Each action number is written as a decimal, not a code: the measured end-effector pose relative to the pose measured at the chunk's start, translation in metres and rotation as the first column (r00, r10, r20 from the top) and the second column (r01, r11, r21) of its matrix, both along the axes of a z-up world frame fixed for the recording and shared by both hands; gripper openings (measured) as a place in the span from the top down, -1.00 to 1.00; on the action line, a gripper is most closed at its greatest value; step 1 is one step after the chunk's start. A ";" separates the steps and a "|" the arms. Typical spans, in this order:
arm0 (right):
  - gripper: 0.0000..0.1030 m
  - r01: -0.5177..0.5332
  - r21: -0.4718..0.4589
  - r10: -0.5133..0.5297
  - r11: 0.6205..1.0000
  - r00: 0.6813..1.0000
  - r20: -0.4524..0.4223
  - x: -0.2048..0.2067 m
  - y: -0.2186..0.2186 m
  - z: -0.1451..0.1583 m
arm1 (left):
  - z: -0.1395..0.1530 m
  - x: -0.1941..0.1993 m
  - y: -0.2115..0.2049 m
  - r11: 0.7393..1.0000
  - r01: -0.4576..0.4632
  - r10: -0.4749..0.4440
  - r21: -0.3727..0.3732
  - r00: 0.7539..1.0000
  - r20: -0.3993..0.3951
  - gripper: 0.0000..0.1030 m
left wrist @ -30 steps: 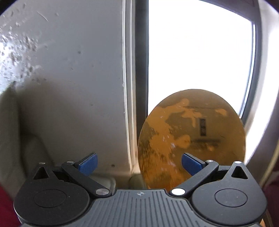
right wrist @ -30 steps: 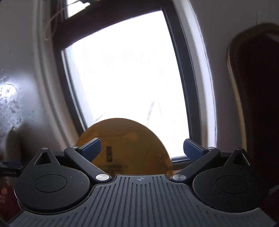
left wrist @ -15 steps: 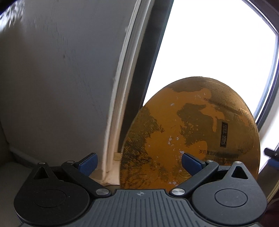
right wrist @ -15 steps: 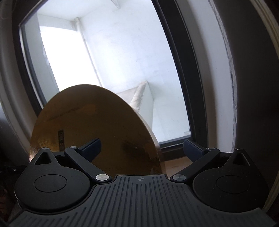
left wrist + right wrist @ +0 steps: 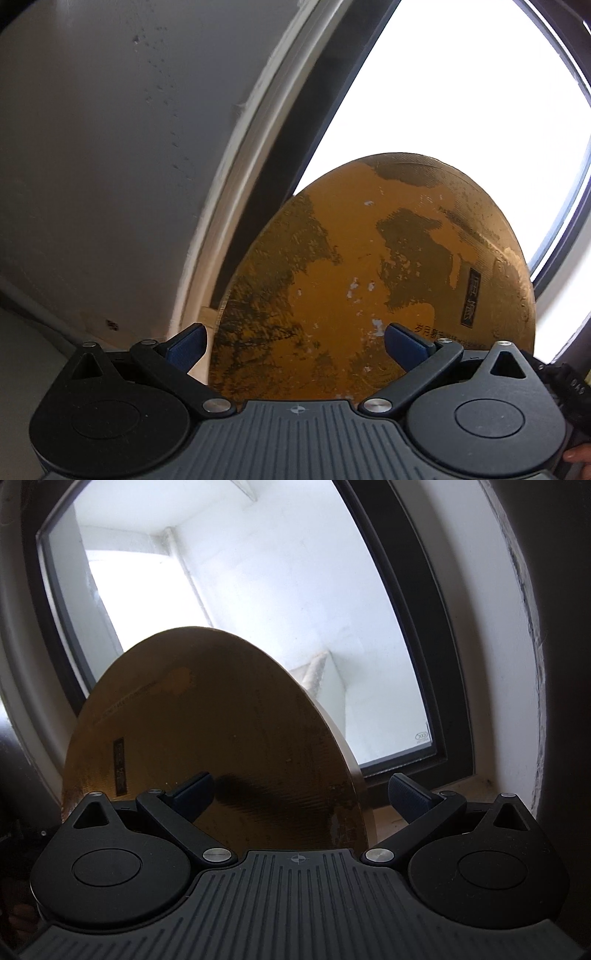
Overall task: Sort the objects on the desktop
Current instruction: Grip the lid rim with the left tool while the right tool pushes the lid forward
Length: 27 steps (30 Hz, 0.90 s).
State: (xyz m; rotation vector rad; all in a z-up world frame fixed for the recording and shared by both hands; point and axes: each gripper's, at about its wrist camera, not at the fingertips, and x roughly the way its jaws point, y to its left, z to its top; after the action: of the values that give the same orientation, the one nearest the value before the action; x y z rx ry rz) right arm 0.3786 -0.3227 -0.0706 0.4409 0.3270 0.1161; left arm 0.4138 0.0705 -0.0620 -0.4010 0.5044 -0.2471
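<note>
You held both claws wide apart, gripping nothing: the left gripper (image 5: 294, 345) and right gripper (image 5: 301, 797) each faced the gold disc (image 5: 373, 280), which stood at twelve o'clock before the window (image 5: 258, 590).

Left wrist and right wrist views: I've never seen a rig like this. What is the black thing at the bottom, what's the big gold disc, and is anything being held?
There is no robot arm here. A person carries a two-finger tool in each hand, and a fisheye camera on each looks forward along the fingers. The black ribbed body at the bottom of each picture is that tool.

In the left wrist view, the left gripper has its blue pads wide apart. Behind it stands a round gold disc with dark worn patches and a small printed label, set on edge by a window and a grey wall.

The right wrist view shows the right gripper, also open, with the gold disc from a different angle.

Neither gripper holds anything. No desk surface shows; I cannot tell what the disc rests on.
</note>
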 end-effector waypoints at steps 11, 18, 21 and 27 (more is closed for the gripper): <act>-0.96 -0.042 0.109 0.042 0.993 0.999 0.004 0.008 0.000 -0.019 | -0.007 0.002 -0.013 0.998 -0.023 0.024 0.057 1.000 -0.013 -0.97; -0.93 -0.043 0.012 0.040 0.999 0.987 0.153 -0.023 0.006 0.012 | 0.020 -0.020 -0.012 0.998 -0.021 0.014 0.055 0.992 0.124 -0.97; -0.93 -0.026 -0.011 0.028 1.000 0.974 0.224 -0.044 0.004 0.032 | 0.039 -0.035 -0.015 0.998 -0.002 -0.010 0.060 0.980 0.199 -0.97; -0.92 0.038 -0.056 -0.018 0.998 0.947 0.320 -0.100 0.001 0.082 | 0.091 -0.078 -0.030 0.995 0.014 -0.048 0.102 0.943 0.331 -0.94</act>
State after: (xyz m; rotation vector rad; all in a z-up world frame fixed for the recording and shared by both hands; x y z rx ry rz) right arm 0.2787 -0.3214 0.0114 0.3578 0.0043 0.1470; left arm 0.3362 0.0408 0.0287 -0.2475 0.1886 -0.3127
